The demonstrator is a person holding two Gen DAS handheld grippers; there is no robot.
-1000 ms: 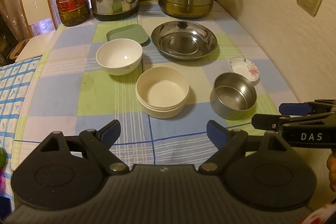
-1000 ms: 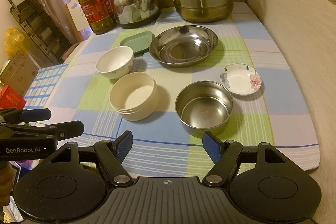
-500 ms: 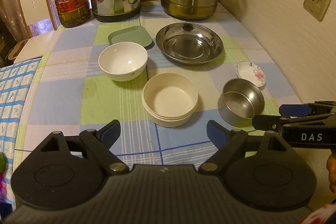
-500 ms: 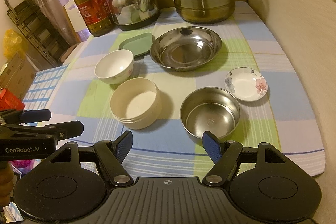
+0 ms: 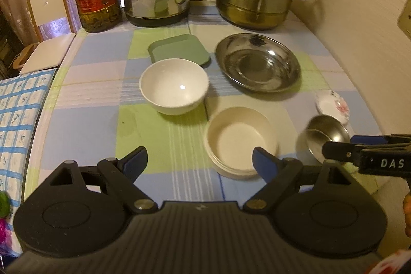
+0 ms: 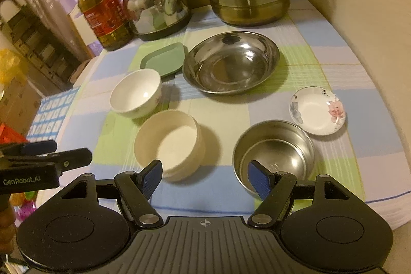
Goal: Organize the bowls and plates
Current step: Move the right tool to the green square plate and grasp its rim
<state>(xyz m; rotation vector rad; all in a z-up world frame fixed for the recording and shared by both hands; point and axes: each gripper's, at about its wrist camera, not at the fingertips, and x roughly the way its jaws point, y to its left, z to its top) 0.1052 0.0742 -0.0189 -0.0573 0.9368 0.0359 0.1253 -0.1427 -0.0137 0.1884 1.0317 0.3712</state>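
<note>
Nearest, the small steel bowl (image 6: 274, 154) sits just ahead of the right gripper (image 6: 205, 173), whose jaws are spread wide and hold nothing. Beside it are the cream bowl (image 6: 169, 147) and flowered saucer (image 6: 318, 110); farther back, the white bowl (image 5: 174, 86), green plate (image 5: 179, 50) and steel plate (image 5: 257, 63). The left gripper (image 5: 200, 161) hovers, equally wide and holding nothing, over the checked tablecloth (image 5: 84, 130).
</note>
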